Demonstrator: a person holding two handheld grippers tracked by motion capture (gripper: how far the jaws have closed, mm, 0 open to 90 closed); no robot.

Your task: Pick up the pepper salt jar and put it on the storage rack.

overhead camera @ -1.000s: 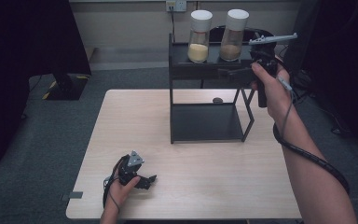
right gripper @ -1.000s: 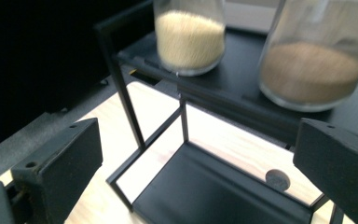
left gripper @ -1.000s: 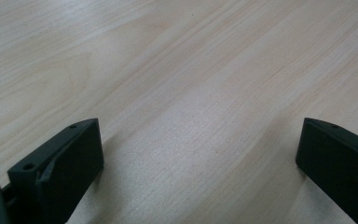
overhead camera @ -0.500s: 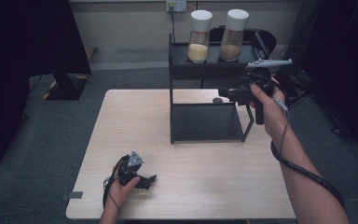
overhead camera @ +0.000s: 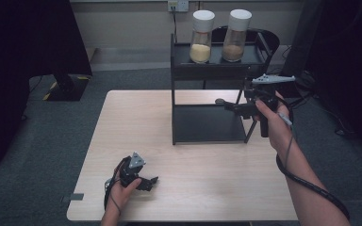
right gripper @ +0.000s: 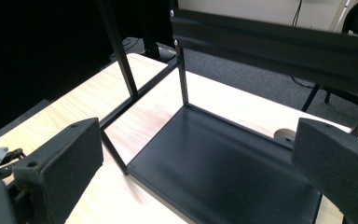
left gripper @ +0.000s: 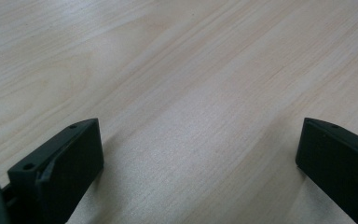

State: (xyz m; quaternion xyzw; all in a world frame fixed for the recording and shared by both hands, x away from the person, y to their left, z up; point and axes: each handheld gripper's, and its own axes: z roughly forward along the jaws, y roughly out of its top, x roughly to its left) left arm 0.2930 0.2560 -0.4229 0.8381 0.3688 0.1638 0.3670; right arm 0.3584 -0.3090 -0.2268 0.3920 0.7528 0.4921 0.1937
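Note:
A black two-tier rack (overhead camera: 207, 70) stands at the back of the wooden table (overhead camera: 136, 117). On its top shelf are two white-lidded jars, one with yellow contents (overhead camera: 201, 37) and one with brown contents (overhead camera: 235, 35). My right gripper (overhead camera: 232, 107) hangs at the rack's right side, level with the gap between the shelves, jaws pointing left. In the right gripper view it (right gripper: 198, 128) is open and empty, facing the bare lower shelf (right gripper: 223, 172). My left gripper (overhead camera: 147, 181) rests near the table's front left; it (left gripper: 200, 126) is open over bare wood.
A small dark round object (overhead camera: 219, 100) lies on the table behind the rack's lower shelf, also seen as a disc (right gripper: 284, 135) in the right gripper view. A dark monitor stand (overhead camera: 66, 84) and grey carpet surround the table. A cable trails from my right hand.
My right gripper has come down from beside the top shelf and jars to the level of the lower shelf. The left gripper has stayed put.

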